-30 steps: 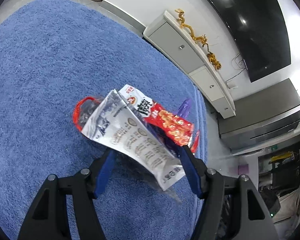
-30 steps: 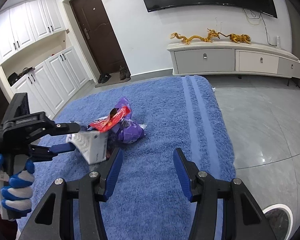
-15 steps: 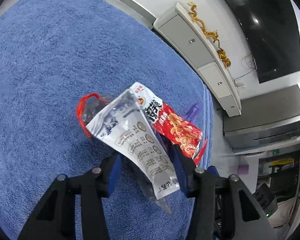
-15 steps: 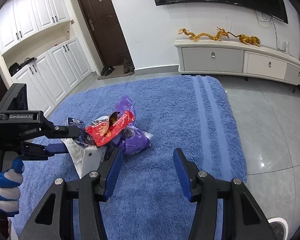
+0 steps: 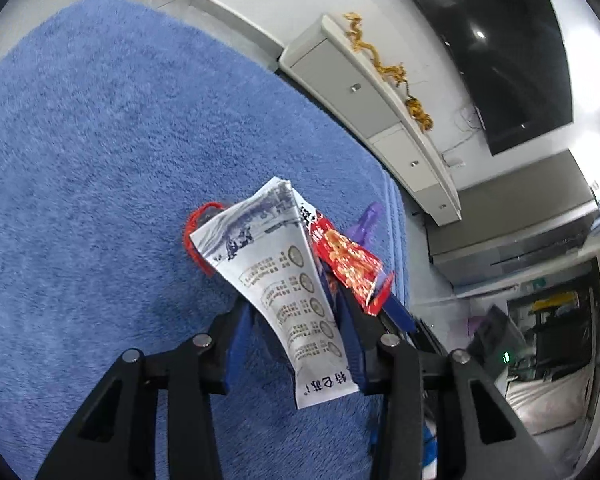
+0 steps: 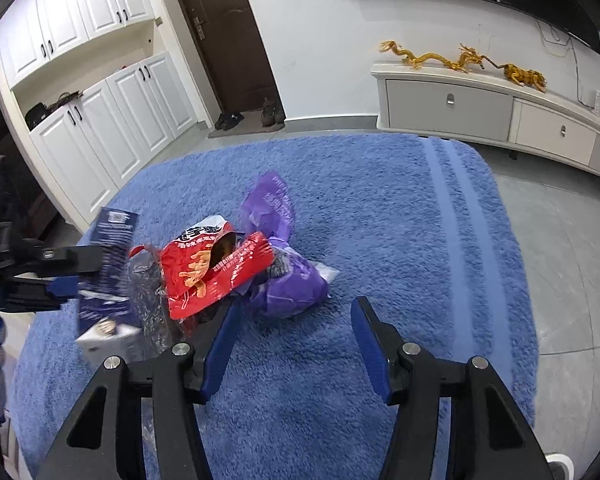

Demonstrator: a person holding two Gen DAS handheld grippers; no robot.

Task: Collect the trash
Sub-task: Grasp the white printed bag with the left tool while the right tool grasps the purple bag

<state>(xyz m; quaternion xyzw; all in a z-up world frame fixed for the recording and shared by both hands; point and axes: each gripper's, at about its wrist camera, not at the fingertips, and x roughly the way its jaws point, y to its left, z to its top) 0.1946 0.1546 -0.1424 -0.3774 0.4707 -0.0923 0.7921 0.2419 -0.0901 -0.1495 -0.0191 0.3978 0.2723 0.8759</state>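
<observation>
As left tongs [image 5: 296, 320] close, carton [image 5: 284, 280] between; red wrapper [image 6: 212, 268] gapes.

In the right wrist view, the snack wrapper [image 6: 210, 268] lies on the rug [image 6: 380, 208] at centre left, with the crumpled bag [image 6: 288, 280] just right of it. The carton [image 6: 108, 276] is at far left. The cabinet [image 6: 480, 112] stands behind the rug, upper right.
</observation>
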